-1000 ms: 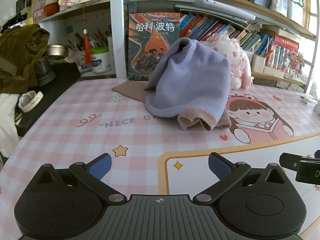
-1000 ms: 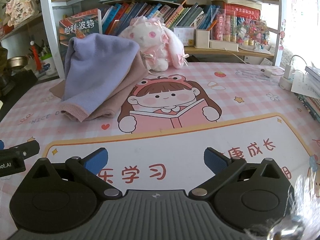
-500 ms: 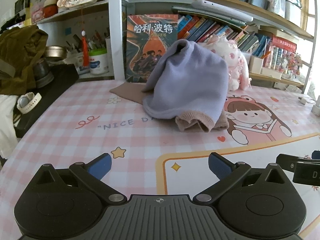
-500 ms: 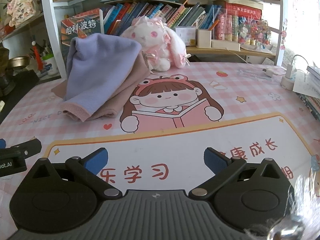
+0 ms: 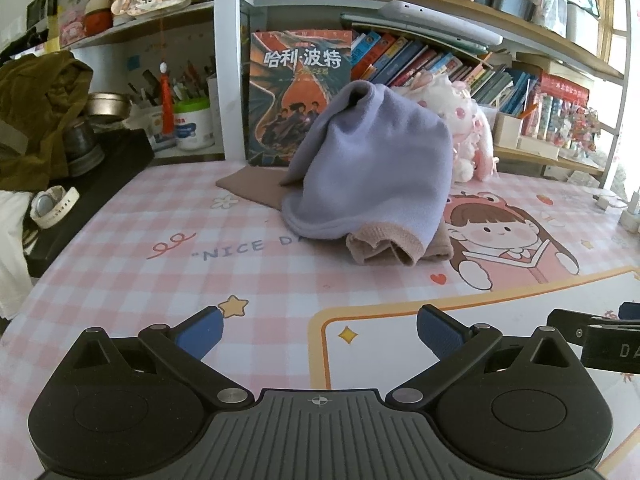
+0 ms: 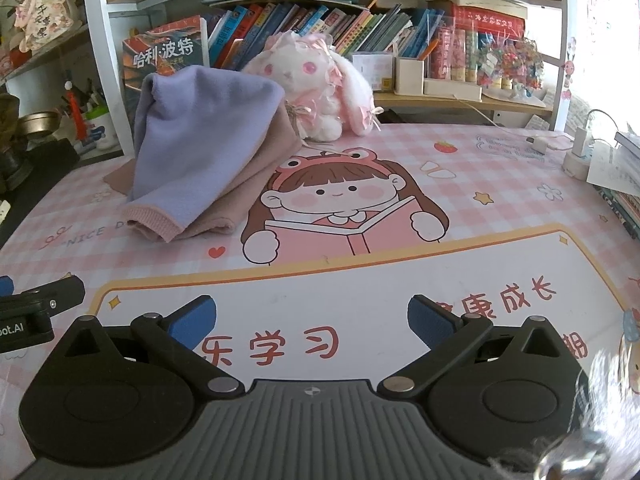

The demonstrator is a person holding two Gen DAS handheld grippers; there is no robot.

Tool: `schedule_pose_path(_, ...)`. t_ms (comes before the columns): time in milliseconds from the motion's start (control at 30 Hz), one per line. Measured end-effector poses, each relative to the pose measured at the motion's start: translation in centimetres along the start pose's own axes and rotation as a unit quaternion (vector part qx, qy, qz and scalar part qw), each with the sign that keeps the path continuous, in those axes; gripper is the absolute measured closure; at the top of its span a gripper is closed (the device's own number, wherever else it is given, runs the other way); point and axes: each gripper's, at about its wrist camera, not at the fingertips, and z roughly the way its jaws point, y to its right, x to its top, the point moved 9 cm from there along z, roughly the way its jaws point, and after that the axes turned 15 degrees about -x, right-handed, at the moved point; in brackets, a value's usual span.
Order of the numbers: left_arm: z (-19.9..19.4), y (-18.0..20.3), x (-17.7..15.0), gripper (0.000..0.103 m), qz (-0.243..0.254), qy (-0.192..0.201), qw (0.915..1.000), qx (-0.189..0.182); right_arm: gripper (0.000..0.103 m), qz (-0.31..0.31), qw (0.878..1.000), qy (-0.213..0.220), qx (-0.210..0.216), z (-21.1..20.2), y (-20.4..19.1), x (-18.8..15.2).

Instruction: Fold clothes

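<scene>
Two claws are hovering low over the table (image 5: 120,264), side by side and well apart from the clothes. The left claw (image 5: 319,330) is standing wide open with nothing between its blue pads (image 5: 200,330). The right claw (image 6: 311,319) is likewise spread wide and holding nothing; its tip is showing at the right edge of the left wrist view, and the left claw's tip is showing at the left edge of the right wrist view.

The clothes are sitting in a loose heap toward the back of the table, on the pink checked mat (image 6: 480,184). A lilac garment (image 5: 376,168) is draping over a tan garment (image 5: 384,246), whose ribbed cuff is sticking out at the front. The heap is peaking upward in front of a book (image 5: 296,80) on the shelf (image 5: 400,4). A plush rabbit (image 6: 308,80) is sitting just beside the heap, to its right. The printed girl figure (image 6: 340,196) on the mat is lying between the heap and the right claw.
</scene>
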Motion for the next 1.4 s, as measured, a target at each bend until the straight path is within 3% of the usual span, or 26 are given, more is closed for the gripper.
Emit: schedule_pose_path(1400,0.25,-0.13,0.05,0.0,-0.002,-0.001,1.0,-0.006,0.001,0.0,1.0,-0.002,-0.003,0.04,-0.05,-0.07)
